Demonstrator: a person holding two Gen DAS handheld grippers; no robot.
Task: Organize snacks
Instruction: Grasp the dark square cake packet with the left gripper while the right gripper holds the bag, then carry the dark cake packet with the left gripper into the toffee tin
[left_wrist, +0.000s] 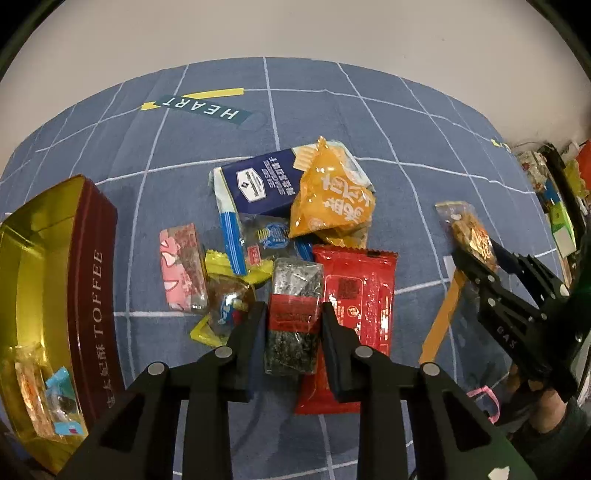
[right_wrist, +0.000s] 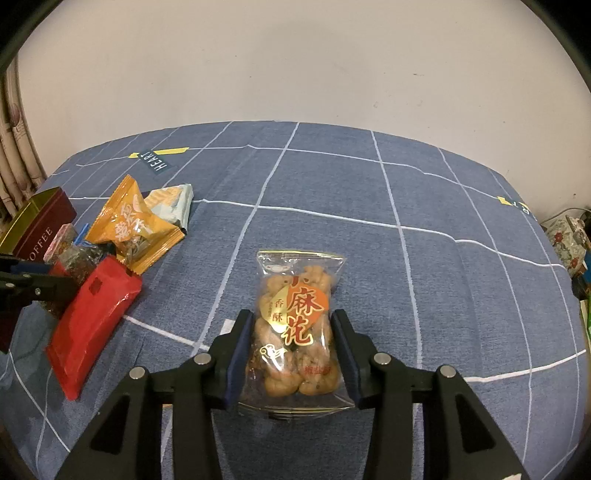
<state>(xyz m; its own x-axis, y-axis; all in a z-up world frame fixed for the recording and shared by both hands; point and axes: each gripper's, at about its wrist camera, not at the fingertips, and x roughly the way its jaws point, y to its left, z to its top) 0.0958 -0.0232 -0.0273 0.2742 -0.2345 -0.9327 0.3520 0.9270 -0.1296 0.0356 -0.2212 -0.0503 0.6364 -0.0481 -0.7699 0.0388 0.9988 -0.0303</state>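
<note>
Left gripper (left_wrist: 293, 314) low over pile, jaws clamping seaweed pack (left_wrist: 293, 317), right gripper (right_wrist: 291, 332) level, gripping twist-snack bag (right_wrist: 297, 325)

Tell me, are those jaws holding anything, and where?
Left gripper clasps the dark seaweed packet mid-length; right gripper pinches the clear twist-snack bag by its sides.

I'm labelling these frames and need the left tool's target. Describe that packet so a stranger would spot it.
Start at the toffee tin on the blue checked cloth; the snack pile lies beside it. At the pile's near edge, between the left tool fingers, sits a clear packet of dark seaweed with a red band, overlapping the plain red packet.
</note>
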